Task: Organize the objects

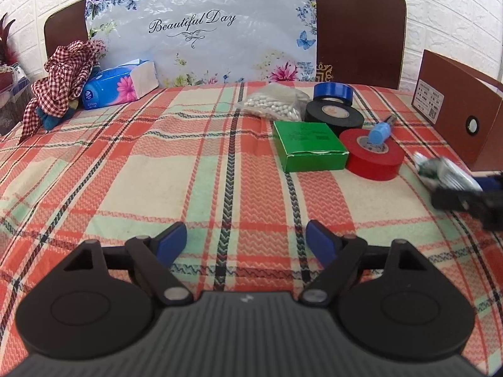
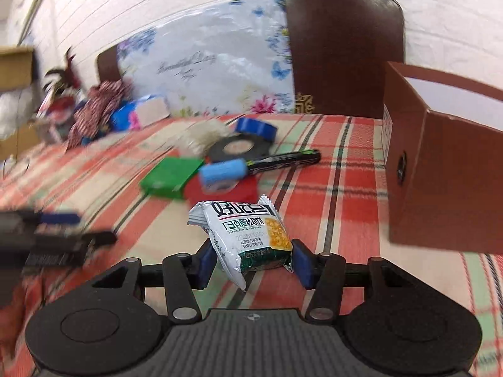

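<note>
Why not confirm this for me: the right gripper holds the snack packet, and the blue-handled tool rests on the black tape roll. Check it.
Nearly. The right gripper does hold the snack packet, but the blue-handled tool rests on the red tape roll, not the black tape roll. The left wrist view shows this.

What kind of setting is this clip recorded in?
Likely a home dining table: a plaid tablecloth, a dark wooden chair back against a white brick-pattern wall, and a tissue pack.

Plaid-covered table, green box, tape rolls, brown box, tissue pack
</note>
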The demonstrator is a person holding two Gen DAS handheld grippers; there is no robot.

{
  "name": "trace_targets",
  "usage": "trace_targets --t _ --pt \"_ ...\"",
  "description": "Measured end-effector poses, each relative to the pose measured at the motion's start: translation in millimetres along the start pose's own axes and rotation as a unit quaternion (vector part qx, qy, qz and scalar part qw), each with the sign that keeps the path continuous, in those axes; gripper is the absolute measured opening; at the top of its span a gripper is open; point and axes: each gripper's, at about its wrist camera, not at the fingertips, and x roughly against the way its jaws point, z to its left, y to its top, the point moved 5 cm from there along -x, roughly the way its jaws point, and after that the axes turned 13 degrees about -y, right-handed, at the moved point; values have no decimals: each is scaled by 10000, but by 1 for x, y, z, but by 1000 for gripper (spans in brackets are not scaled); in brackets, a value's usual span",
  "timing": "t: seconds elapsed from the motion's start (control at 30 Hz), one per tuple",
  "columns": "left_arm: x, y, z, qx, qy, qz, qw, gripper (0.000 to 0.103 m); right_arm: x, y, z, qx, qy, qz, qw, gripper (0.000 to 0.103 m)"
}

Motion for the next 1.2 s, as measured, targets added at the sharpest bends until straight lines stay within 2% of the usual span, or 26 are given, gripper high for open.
trace_targets --t 0.1,0.17,0.2,0.23,0.27,0.33,0.63,0.77,0.87,0.97,1.1,1.2 --pt "5 -3 -2 14 159 30 9999 91 20 -14 8 254 30 -26 9997 52" --pt "10 -6 -2 61 232 40 9997 93 32 -22 12 397 101 -38 9992 59" --pt "12 -8 -2 102 253 49 9996 93 37 -26 15 459 111 -37 9989 64" --pt "15 -9 -3 122 272 60 9995 94 41 -29 17 492 169 -6 9986 78" --pt "18 -11 -3 126 286 63 9995 94 44 -31 19 480 245 39 9985 82" --pt "24 -16 -4 138 285 46 9995 94 52 -35 20 449 348 45 9984 82" --pt "30 -20 -2 215 187 -5 9996 94 75 -55 -5 -271 160 -74 9995 83" --pt "30 -19 -2 206 108 52 9997 95 72 -56 -1 -194 169 -31 9997 86" --pt "36 -16 -4 343 -151 208 9991 93 70 -56 2 -37 181 4 9998 89" --pt "44 -5 -24 712 -966 247 9925 93 66 -54 6 134 173 96 9997 89" --pt "43 24 -83 178 -1531 167 9879 95 58 -48 15 454 159 186 9987 89" --pt "29 35 -125 25 -2115 458 9763 100 46 -39 20 599 254 281 9975 89"
